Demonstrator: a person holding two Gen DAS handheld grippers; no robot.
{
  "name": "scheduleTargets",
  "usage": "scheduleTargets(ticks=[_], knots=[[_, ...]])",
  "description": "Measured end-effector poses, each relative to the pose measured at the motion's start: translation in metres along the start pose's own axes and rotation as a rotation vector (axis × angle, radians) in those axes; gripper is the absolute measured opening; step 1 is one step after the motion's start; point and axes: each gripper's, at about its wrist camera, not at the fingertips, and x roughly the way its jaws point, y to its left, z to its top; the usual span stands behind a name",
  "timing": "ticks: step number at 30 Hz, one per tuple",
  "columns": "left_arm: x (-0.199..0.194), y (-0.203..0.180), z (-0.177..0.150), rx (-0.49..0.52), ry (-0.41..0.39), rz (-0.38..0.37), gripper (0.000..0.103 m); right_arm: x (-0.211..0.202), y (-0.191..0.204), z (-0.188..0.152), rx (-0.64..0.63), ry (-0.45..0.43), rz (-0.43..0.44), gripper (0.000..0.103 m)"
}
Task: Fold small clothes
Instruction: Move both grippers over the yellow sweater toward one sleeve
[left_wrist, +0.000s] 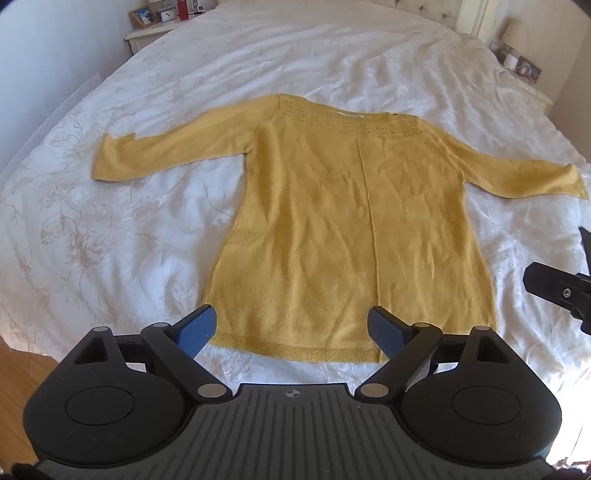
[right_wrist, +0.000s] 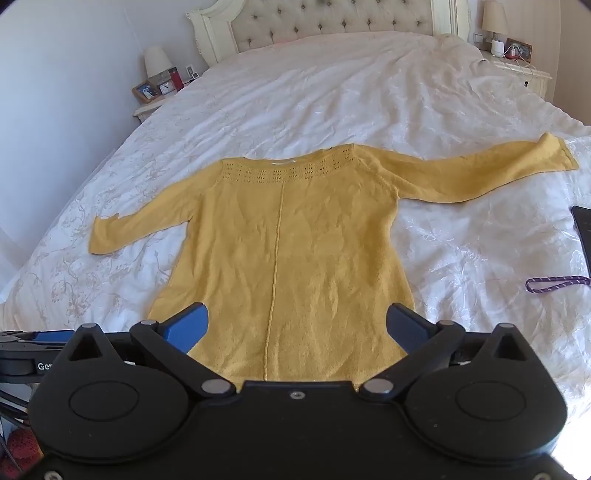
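Observation:
A mustard-yellow knitted sweater (left_wrist: 347, 221) lies flat on the white bedspread (left_wrist: 110, 221), neckline away from me, both sleeves spread out to the sides. My left gripper (left_wrist: 291, 328) hovers open above the sweater's hem, its blue pads (left_wrist: 195, 328) wide apart with nothing between them. In the right wrist view the same sweater (right_wrist: 291, 240) fills the middle. My right gripper (right_wrist: 297, 326) is open over the lower body of the sweater, holding nothing. Part of the right gripper (left_wrist: 561, 291) shows at the right edge of the left wrist view.
A nightstand (right_wrist: 155, 103) with a lamp, photo frame and clock stands left of the bed, another nightstand (right_wrist: 524, 70) at the right. A tufted headboard (right_wrist: 332, 22) is at the far end. A purple cord (right_wrist: 554, 284) and a dark flat object (right_wrist: 583, 229) lie at the right.

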Motion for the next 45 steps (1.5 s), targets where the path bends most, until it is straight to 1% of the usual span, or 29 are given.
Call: scheduleTargets(ticks=[12,16,25,26,27,28,30,34,37,40,45], knots=[[0.006,-0.004,0.011,0.014,-0.002,-0.001,0.089,0.007,-0.002,0.011,0.008,0.003,-0.005,0.102],[0.007,-0.004,0.015,0.014,-0.002,0.007,0.089,0.008,-0.001,0.013,-0.001,-0.005,-0.023,0.102],[0.008,-0.002,0.017,0.012,0.003,0.017,0.089,0.010,0.000,0.012,-0.019,0.019,-0.056,0.102],[0.008,-0.002,0.017,0.013,0.005,0.019,0.089,0.010,-0.001,0.011,-0.002,0.001,-0.030,0.102],[0.009,-0.001,0.017,0.014,0.007,0.018,0.089,0.010,-0.001,0.012,-0.017,0.022,-0.054,0.102],[0.009,-0.001,0.017,0.014,0.009,0.019,0.089,0.010,-0.001,0.012,-0.015,0.023,-0.054,0.102],[0.011,-0.001,0.017,0.016,0.011,0.022,0.089,0.012,-0.002,0.010,0.009,0.015,-0.028,0.102],[0.014,-0.001,0.019,0.015,0.017,0.025,0.089,0.016,-0.004,0.010,0.023,0.024,-0.019,0.102],[0.018,-0.002,0.021,0.019,0.021,0.032,0.089,0.021,-0.006,0.011,0.046,0.061,-0.008,0.102],[0.025,-0.003,0.023,0.013,0.039,0.041,0.089,0.028,-0.009,0.011,0.044,0.064,-0.002,0.102],[0.039,-0.010,0.031,0.006,0.068,0.068,0.089,0.047,-0.020,0.016,0.058,0.125,0.018,0.102]])
